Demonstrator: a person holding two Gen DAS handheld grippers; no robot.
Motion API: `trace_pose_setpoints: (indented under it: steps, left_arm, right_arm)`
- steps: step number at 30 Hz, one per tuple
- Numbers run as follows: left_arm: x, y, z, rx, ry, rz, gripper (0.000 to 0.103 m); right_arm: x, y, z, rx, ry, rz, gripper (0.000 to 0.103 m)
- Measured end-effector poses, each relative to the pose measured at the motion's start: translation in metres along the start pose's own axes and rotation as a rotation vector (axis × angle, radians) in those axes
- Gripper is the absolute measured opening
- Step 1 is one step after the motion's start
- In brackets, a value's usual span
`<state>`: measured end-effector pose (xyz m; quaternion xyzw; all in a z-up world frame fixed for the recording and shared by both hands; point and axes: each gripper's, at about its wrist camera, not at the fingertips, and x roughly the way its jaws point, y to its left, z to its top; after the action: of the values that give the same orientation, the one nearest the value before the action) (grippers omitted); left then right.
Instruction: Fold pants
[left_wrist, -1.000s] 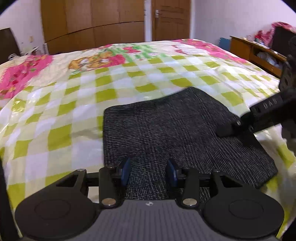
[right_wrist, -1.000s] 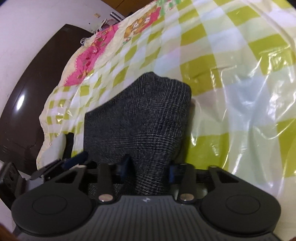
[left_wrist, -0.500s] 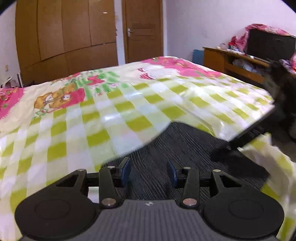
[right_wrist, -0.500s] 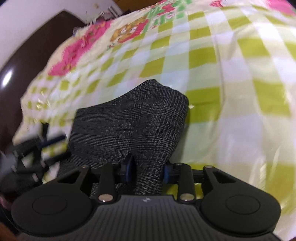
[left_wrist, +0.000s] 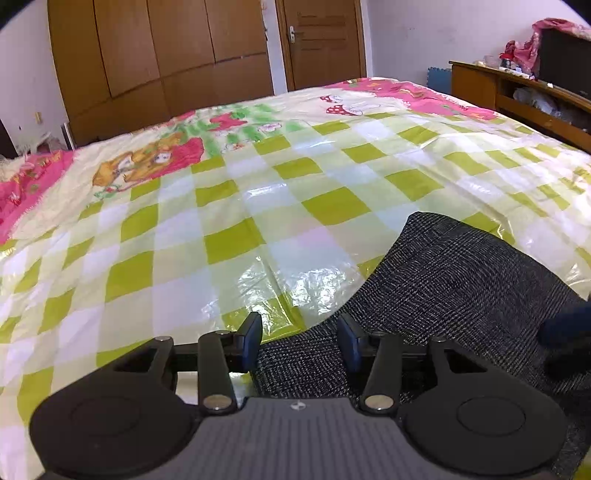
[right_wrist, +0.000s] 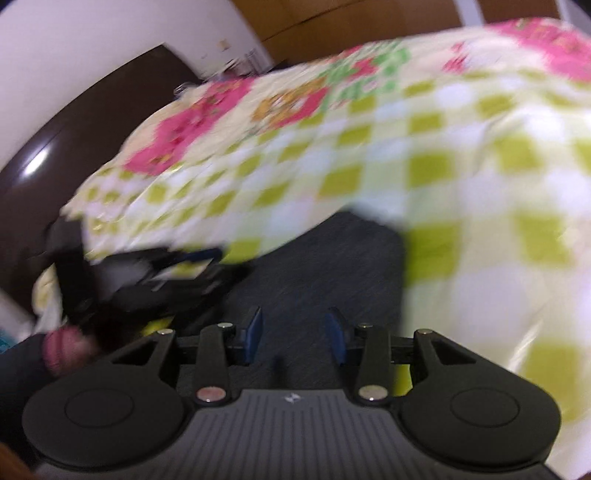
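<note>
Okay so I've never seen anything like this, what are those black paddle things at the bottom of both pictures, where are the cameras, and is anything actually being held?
There is no robot here. A person holds a hand tool in each hand, and each tool carries a two-finger gripper with a wide-angle camera looking forward along the fingers. One picture comes from the left gripper, the other from the right gripper; the black paddles are the tool's own body.

Both look across a bed under a shiny checked cover with cartoon prints. On it lie dark grey pants, already folded small.

The jaws of both grippers have just been opening. Pants cloth lies beneath the gap of each, but the blue pads stand apart from it, so nothing looks gripped. The right picture is blurred, so that one is less certain.
</note>
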<state>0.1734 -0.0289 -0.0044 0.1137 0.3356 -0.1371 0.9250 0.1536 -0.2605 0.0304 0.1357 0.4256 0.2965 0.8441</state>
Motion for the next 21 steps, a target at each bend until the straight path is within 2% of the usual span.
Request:
trace_pose_setpoints:
  steps: [3,6,8,10,16,21]
  left_arm:
    - [-0.020,0.000,0.005,-0.029,-0.011,0.029,0.057]
    - [-0.061,0.004,0.005,-0.062,-0.048,-0.022,0.057]
    - [-0.085,0.000,-0.005,-0.030,-0.068,-0.004,0.058]
    - [-0.097,-0.004,-0.017,-0.023,-0.057,0.004,0.058]
    - [-0.080,-0.007,-0.048,-0.028,0.046,0.050,0.062]
    - [-0.077,-0.005,-0.039,-0.031,0.033,0.072,0.063]
  right_arm:
    - [0.020,0.011,-0.026,-0.084,0.014,-0.074,0.035]
    - [0.013,0.024,-0.032,-0.080,-0.044,-0.135,0.037]
    - [-0.004,0.035,-0.036,-0.074,-0.093,-0.124,0.037]
    - [-0.009,0.049,-0.040,-0.090,-0.120,-0.110,0.037]
    - [0.017,0.066,-0.060,-0.043,-0.058,-0.045,0.037]
    - [0.038,0.082,-0.064,-0.087,-0.055,-0.088,0.037]
